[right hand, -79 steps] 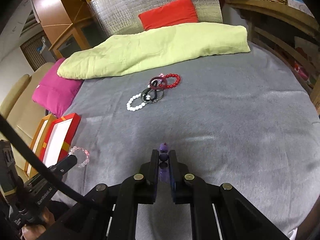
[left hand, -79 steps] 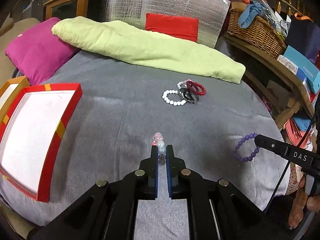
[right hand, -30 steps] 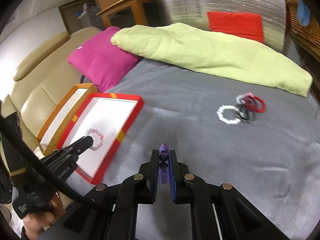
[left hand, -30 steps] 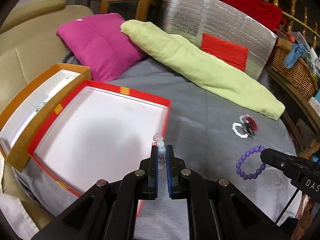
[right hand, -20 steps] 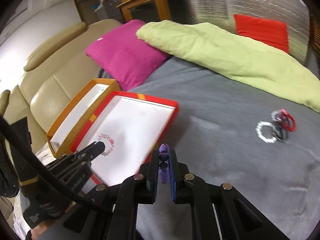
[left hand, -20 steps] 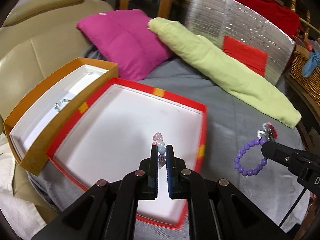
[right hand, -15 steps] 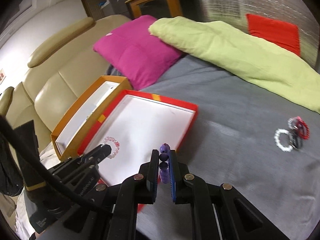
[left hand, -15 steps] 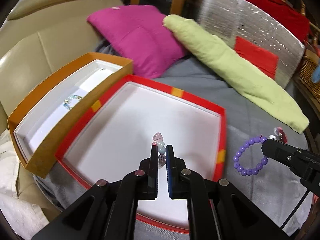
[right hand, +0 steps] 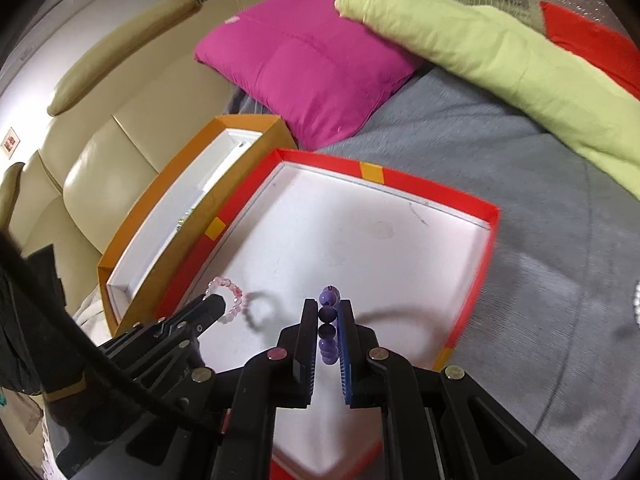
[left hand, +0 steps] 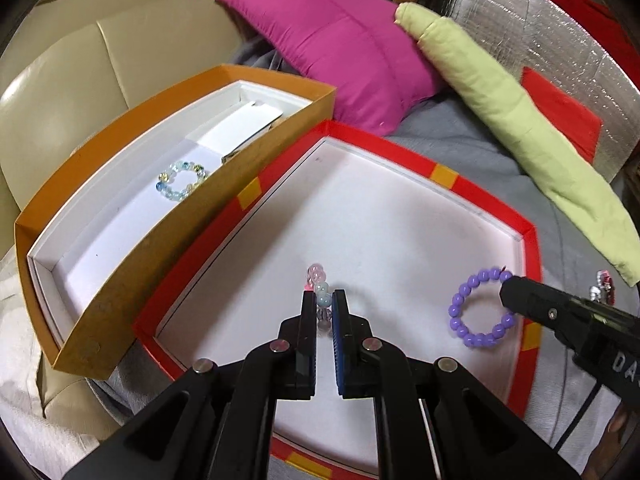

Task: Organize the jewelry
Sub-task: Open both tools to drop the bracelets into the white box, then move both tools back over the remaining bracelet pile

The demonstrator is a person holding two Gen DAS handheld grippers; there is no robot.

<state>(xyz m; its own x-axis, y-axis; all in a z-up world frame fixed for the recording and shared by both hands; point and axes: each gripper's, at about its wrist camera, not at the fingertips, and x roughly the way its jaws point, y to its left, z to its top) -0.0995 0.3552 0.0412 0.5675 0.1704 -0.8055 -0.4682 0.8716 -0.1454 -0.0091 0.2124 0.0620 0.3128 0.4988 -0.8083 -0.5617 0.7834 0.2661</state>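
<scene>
Nearest, the left tool [left hand: 323, 306] is clenched on a pink bracelet [left hand: 319, 284], held over the white floor of the red box [left hand: 442, 174]. The right tool [right hand: 329, 314] is clenched on a purple bracelet [right hand: 329, 320], which hangs just above the same box near its right wall. In the right wrist view both bracelets throw shadows on the box floor, so they seem to be held clear of it, not yet laid down.

By my reading the task is partway through. The red box itself is bare, with nothing resting in it. Two bracelets are at the point of delivery; letting them go there looks like the next step. Just beside it on the left, touching or nearly so, an orange box [left hand: 168, 236] already holds one pale blue bracelet [left hand: 181, 181] and a white card. At the far right edge of the left wrist view a few more pieces [left hand: 602, 286] lie on the bed well apart from the boxes, so further trips look needed; how many pieces there are I cannot tell.

The boxes sit on a grey bed cover [right hand: 540, 240], soft and slightly creased. Behind them lies a magenta pillow [left hand: 344, 60], and a long green bolster [left hand: 520, 120] runs off to the right. To the left stands a cream leather sofa [right hand: 104, 152]. Farthest back are a silver quilted panel [left hand: 568, 40] with a red patch and some wooden furniture.
</scene>
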